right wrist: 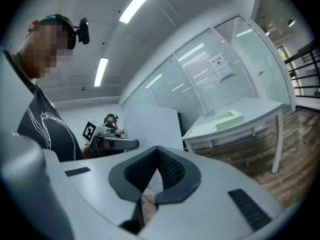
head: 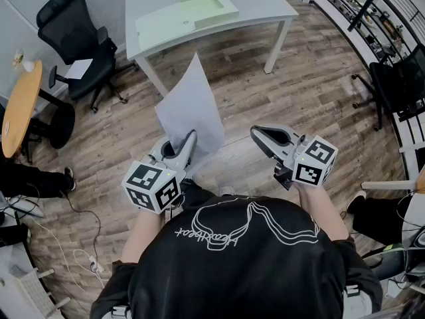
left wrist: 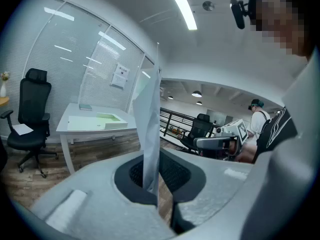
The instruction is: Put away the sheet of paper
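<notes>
The white sheet of paper (head: pixel 191 108) stands upright over the wood floor, its lower edge pinched in my left gripper (head: pixel 189 139). In the left gripper view the sheet (left wrist: pixel 150 129) shows edge-on, rising from between the shut jaws of that gripper (left wrist: pixel 152 186). My right gripper (head: pixel 257 133) hangs level to the right of the sheet, apart from it, shut with nothing in it. In the right gripper view its jaws (right wrist: pixel 150 186) meet, and the sheet (right wrist: pixel 150 126) shows beyond them. A pale green tray (head: pixel 199 6) lies on the white table (head: pixel 265 5) ahead.
A black office chair (head: pixel 73 32) stands at the far left beside a round wooden table (head: pixel 20 105). A railing (head: pixel 358 12) and another dark chair (head: pixel 398 85) line the right side. Cables (head: pixel 73 244) trail over the floor at lower left.
</notes>
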A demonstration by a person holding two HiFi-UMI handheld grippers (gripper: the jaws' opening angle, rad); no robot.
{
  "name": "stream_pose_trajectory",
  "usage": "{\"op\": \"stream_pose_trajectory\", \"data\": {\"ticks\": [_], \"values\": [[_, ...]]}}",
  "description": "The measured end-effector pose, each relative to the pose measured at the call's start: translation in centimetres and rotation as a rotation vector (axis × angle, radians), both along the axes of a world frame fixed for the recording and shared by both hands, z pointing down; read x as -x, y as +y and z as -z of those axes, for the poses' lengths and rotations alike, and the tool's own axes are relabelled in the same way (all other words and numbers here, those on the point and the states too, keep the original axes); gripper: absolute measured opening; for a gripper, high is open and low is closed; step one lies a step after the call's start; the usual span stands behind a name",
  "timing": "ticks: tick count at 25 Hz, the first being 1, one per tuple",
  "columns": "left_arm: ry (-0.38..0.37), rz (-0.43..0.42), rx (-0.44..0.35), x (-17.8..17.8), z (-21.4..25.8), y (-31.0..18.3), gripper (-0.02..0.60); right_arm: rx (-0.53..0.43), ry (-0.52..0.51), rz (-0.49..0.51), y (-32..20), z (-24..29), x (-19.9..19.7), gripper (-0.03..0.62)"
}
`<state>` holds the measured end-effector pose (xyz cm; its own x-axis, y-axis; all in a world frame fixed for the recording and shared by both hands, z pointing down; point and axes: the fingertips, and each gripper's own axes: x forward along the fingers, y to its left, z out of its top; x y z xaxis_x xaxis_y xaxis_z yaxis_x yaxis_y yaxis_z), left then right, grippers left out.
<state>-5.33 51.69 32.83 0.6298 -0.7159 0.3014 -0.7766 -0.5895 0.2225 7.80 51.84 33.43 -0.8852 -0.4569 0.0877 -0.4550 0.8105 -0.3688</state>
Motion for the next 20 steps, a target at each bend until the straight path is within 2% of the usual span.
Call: {"op": "stream_pose_trajectory", "data": {"ticks": [10,14,20], "values": [[0.005,-0.003,0.002,-1.4,0.5,1.3,0.011,-0.004,-0.017,0.006,1.2,0.4,-1.2,0.008],[0.018,-0.005,-0.003,-1.9,1.9,1.8,0.011,0.014,-0.046,0.015,1.6,1.2,-1.5,0.008],[0.017,0.000,-0.036,-1.7,4.6,2.2,0.011,-0.029,-0.068,0.028,2.0,3.1,-1.8,0.009]]}}
